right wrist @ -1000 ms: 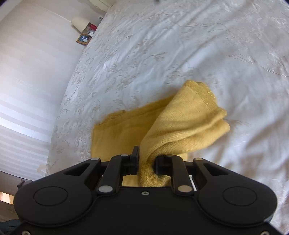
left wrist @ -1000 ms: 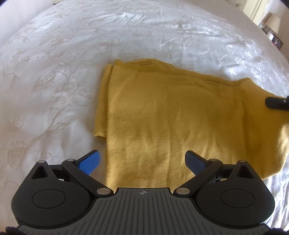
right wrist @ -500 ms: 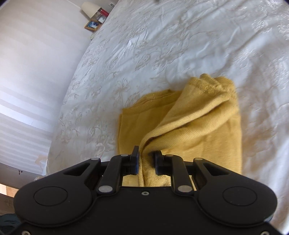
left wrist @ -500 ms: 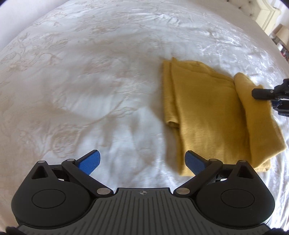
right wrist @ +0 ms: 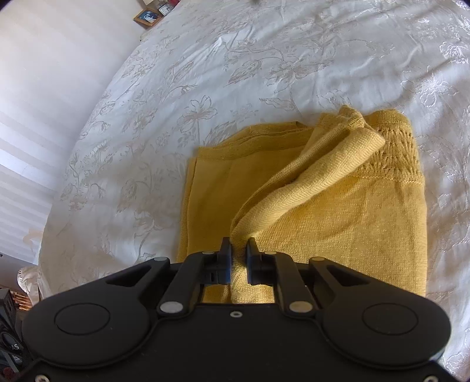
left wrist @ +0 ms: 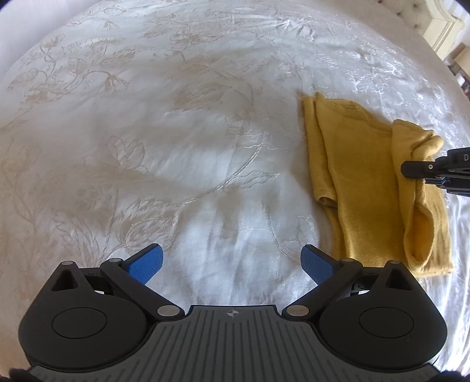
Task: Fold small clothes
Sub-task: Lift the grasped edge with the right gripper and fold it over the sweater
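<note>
A yellow knitted garment (right wrist: 337,211) lies on the bed, spread over a white bedspread (left wrist: 176,147) woven with a pale flower pattern. It is already folded into a long shape, with one flap lifted and rolled back over the rest. The right gripper (right wrist: 239,249) has that flap pinched between its two black fingers, drawn in narrow on the knit, which bunches up into a ridge running away from the pinch towards the far hem. Part of the cloth near that hem shows an openwork lace band.

From the left side, the same garment (left wrist: 367,182) sits off towards the right edge of the bed, and the right gripper (left wrist: 417,169) reaches in from the right, its tip on the raised fold. The left gripper (left wrist: 232,258) hangs over bare bedspread, well apart from the cloth, its blue pads (left wrist: 147,263) spread wide with nothing between them.

Beyond the bed, at the far corner in the right wrist view, a small framed picture (right wrist: 147,17) stands beside the striped wall (right wrist: 44,102), with other small things next to it too blurred to tell
</note>
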Demonstrator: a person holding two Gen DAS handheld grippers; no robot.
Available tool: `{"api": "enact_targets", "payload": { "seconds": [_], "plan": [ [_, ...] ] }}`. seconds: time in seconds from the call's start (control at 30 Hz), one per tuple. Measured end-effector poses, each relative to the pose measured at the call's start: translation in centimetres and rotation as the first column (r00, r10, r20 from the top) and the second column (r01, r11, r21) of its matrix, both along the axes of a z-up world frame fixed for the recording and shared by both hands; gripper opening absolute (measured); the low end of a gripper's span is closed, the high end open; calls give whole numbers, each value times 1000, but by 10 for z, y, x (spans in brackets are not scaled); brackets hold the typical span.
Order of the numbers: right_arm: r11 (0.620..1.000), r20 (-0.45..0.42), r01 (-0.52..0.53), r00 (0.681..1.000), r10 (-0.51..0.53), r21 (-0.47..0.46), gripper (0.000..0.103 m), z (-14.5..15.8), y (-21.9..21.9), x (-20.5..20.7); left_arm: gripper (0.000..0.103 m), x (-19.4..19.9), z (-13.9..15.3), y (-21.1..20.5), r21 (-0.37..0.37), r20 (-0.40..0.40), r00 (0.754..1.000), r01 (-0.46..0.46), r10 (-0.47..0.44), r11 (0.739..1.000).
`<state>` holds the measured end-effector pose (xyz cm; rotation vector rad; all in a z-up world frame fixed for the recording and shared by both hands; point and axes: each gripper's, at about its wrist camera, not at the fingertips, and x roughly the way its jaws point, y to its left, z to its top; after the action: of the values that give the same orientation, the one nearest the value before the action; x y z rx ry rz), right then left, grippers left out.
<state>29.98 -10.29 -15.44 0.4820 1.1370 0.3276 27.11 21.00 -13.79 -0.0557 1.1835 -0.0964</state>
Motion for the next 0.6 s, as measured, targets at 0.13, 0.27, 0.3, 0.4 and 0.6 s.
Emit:
{"api": "enact_targets", "payload": {
  "seconds": [0.13,0.27,0.3,0.4,0.6],
  "plan": [
    [999,16,-32,999,32,-5,18,6,10,3,101,3,0,4,-4,0,1000,-8,8,1000],
    [997,27,-76,997,75,5,18,9,27,9,101,3,-1,8,-7,-1,1000,-27,27,1000],
    [996,29,-94,995,93,5,18,10,34,10,101,3,-1,9,-7,-2,999,-33,33,999],
    [992,2,-118,993,119,-49,25,4,52,16,101,2,-1,12,-11,-10,999,-47,47,999],
    [989,23,-150,988,151,-14,42,-3,56,9,102,11,7,9,-26,11,999,-42,43,999]
  ]
}}
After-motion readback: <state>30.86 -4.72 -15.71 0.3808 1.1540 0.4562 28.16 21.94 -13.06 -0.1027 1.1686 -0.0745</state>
